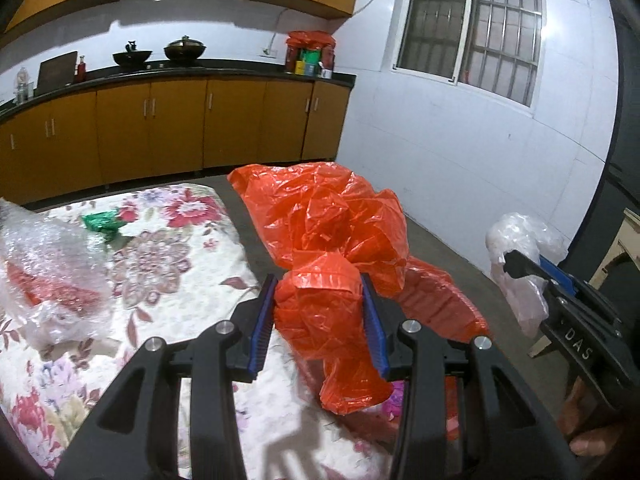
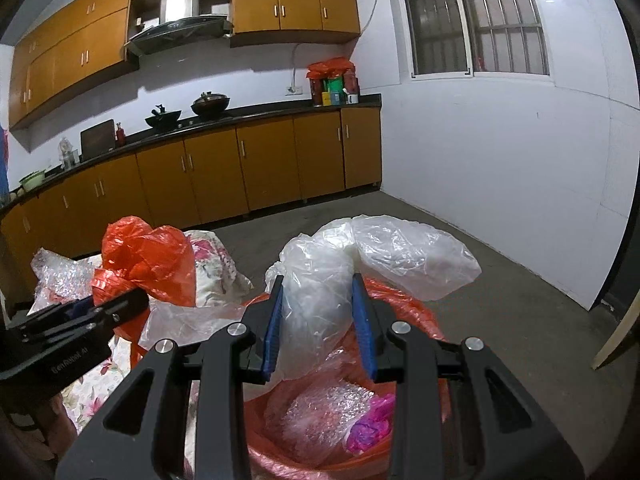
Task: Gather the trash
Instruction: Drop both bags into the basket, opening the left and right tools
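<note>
On my right gripper (image 1: 516, 266) I read "DAS"; it clamps a clear plastic bag (image 2: 320, 300) above the red-lined bin (image 2: 408, 312). Left gripper (image 1: 320, 312), marked "GenRobot AI", pinches an orange bag (image 1: 328, 216) past the floral cloth's (image 1: 168, 264) edge; bare floor (image 1: 440, 232) beyond.

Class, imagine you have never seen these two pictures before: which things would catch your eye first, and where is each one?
First comes the crumpled orange plastic bag, clamped in the left gripper above the floral cloth. Next is the clear plastic bag, pinched in the right gripper over a red-lined bin that already holds bubble wrap and a pink scrap. Behind both runs a row of orange-brown kitchen cabinets along the far wall.
</note>
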`<state>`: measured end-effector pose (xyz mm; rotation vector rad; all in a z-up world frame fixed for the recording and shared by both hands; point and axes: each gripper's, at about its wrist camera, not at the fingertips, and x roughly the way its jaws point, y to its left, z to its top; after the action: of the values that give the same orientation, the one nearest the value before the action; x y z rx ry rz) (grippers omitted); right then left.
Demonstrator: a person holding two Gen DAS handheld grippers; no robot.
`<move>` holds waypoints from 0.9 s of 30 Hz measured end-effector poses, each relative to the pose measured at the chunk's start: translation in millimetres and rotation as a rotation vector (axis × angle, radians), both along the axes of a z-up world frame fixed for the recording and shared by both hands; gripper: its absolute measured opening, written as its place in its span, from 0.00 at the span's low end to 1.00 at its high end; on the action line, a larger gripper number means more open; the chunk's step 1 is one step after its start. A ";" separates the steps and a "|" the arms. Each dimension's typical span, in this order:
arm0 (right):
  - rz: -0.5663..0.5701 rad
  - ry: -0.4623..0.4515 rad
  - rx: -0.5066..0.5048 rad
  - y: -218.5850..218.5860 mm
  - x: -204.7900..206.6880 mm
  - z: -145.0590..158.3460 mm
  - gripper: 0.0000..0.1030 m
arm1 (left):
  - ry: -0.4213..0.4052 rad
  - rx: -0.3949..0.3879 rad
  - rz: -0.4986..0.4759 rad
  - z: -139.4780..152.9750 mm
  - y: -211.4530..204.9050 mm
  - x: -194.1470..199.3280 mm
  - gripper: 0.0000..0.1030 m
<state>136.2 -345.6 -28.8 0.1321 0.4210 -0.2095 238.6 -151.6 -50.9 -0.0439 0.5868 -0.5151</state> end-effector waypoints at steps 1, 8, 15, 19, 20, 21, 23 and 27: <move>-0.003 -0.002 0.003 -1.9 0.2 0.4 0.32 | 0.002 -0.001 -0.006 0.0 -3.2 1.0 0.39; -0.023 -0.029 0.053 -20.8 6.6 5.5 0.39 | 0.044 -0.010 -0.048 -9.1 -24.0 10.0 0.41; -0.026 -0.024 0.086 -33.1 14.3 3.2 0.55 | 0.102 0.010 -0.061 -29.4 -33.1 18.9 0.57; -0.042 -0.023 0.075 -31.4 7.7 1.1 0.65 | 0.085 0.038 -0.020 -34.2 -18.5 16.3 0.66; -0.051 -0.021 0.063 -29.7 5.1 -0.7 0.71 | 0.076 0.047 -0.001 -34.9 -13.1 15.1 0.71; -0.058 -0.018 0.052 -28.2 3.7 -1.8 0.76 | 0.067 0.062 0.026 -36.0 -5.7 13.8 0.72; -0.066 -0.010 0.032 -27.7 2.2 -4.8 0.81 | 0.060 0.087 0.063 -37.7 5.6 11.9 0.77; -0.059 0.010 0.016 -20.0 2.4 -9.2 0.83 | 0.048 0.144 0.130 -43.1 33.6 6.7 0.79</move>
<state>138.6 -365.6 -38.0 0.1595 0.4288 -0.2648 245.2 -117.9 -94.0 0.0421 0.6621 -0.3456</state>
